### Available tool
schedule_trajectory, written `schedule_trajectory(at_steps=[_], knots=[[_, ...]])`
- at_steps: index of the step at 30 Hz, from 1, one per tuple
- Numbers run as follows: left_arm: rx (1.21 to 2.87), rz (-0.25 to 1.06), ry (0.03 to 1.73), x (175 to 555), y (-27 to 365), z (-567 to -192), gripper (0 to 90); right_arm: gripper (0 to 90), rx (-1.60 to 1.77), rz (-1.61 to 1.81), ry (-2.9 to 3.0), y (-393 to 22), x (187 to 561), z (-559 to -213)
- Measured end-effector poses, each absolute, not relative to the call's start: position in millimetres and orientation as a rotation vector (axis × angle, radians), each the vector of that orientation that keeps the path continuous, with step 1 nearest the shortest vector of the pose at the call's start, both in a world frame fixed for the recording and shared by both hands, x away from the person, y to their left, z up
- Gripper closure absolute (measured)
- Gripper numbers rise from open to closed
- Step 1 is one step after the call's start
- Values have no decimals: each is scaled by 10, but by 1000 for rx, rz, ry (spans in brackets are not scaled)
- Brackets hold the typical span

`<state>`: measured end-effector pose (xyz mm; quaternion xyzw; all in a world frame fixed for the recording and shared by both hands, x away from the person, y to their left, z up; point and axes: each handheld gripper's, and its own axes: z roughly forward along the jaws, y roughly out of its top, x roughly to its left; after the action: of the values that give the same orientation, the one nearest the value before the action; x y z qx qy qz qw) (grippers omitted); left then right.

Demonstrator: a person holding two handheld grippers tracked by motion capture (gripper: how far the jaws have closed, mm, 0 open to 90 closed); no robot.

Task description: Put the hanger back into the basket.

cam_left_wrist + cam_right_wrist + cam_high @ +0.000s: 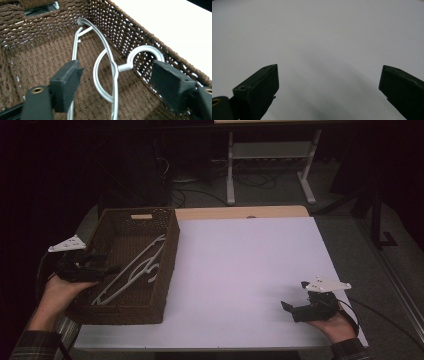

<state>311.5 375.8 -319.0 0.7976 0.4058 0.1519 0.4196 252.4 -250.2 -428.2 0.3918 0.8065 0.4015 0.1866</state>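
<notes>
Left gripper (115, 75) gaping over white hanger (110, 75) in basket (130, 32) — right gripper (328, 85) likewise unclenched, empty.

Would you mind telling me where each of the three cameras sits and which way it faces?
High view: above the person's side, looking forward and down on the table; both forearms, left gripper and right gripper show.
Left gripper view: rides that gripper, looks into the basket at the hanger; jaws apart.
Right gripper view: faces bare table; jaws apart.
High and left gripper views share basket and hanger.
</notes>
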Motion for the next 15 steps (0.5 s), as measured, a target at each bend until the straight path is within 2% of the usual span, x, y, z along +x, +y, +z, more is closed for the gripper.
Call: schedule_trajectory(at_steps=[7, 15], knots=[[1992, 380, 984, 3140, 3502, -3112, 138, 23, 1100, 1139, 2266, -2505, 2513, -4260], [2020, 352, 910, 3180, 3121, -3070, 134, 23, 1080, 1153, 2262, -2499, 2510, -4226]])
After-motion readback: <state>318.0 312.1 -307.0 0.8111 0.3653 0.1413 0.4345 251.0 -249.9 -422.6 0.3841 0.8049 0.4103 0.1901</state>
